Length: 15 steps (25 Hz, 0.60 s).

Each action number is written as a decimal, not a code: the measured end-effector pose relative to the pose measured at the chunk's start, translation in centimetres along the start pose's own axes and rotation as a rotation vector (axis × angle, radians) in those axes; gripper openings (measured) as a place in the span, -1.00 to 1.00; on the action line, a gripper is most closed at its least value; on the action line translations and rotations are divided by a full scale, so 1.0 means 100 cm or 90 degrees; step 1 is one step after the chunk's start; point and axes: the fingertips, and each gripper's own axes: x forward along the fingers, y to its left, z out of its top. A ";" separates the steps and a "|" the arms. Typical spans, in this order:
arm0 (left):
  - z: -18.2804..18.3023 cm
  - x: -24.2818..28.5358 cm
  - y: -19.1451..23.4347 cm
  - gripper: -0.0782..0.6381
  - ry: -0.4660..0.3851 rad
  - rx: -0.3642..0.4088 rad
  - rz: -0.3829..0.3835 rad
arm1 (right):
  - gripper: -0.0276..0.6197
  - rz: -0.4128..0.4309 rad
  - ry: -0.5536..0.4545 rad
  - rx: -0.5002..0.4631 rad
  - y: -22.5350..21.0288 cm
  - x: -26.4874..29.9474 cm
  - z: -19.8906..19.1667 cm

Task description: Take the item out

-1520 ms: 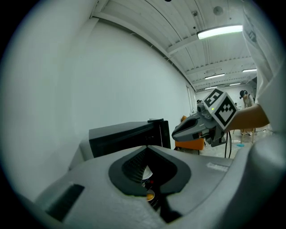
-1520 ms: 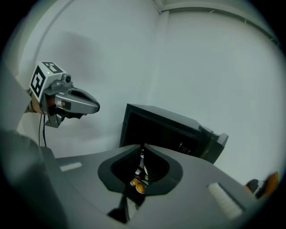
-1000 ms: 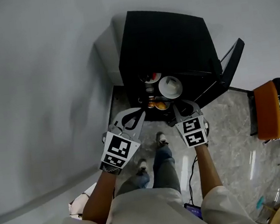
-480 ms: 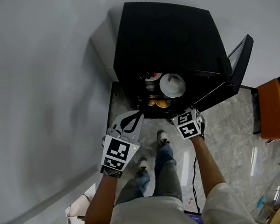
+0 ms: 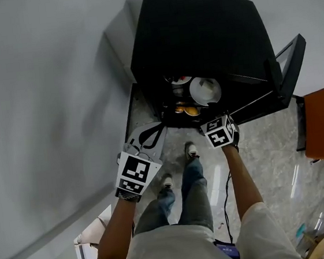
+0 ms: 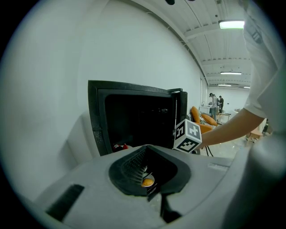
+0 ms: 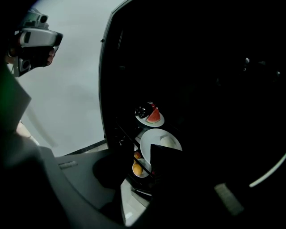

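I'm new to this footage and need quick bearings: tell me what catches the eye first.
The black cabinet against the white wall dominates, its door swung open at the right. Against its dark interior three plates stand out: one with a watermelon slice, a white plate, and one with orange food. The right gripper is at the opening, its jaws opening around nothing, with the orange food in line beyond them, while the left gripper hangs further back.

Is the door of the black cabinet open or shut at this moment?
Open. The door is swung out on the right side of the black cabinet, and a white plate on a shelf inside shows.
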 end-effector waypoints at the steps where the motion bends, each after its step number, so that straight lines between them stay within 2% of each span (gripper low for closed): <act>1: -0.003 0.002 0.000 -0.77 0.003 -0.002 -0.001 | -0.53 -0.001 0.006 -0.005 -0.001 0.004 -0.002; 9: -0.015 0.013 0.005 -0.77 0.025 -0.008 -0.001 | -0.50 0.021 0.074 -0.063 0.000 0.044 -0.020; 15: -0.025 0.015 0.010 -0.77 0.038 -0.017 0.002 | -0.46 -0.009 0.128 -0.145 -0.007 0.073 -0.033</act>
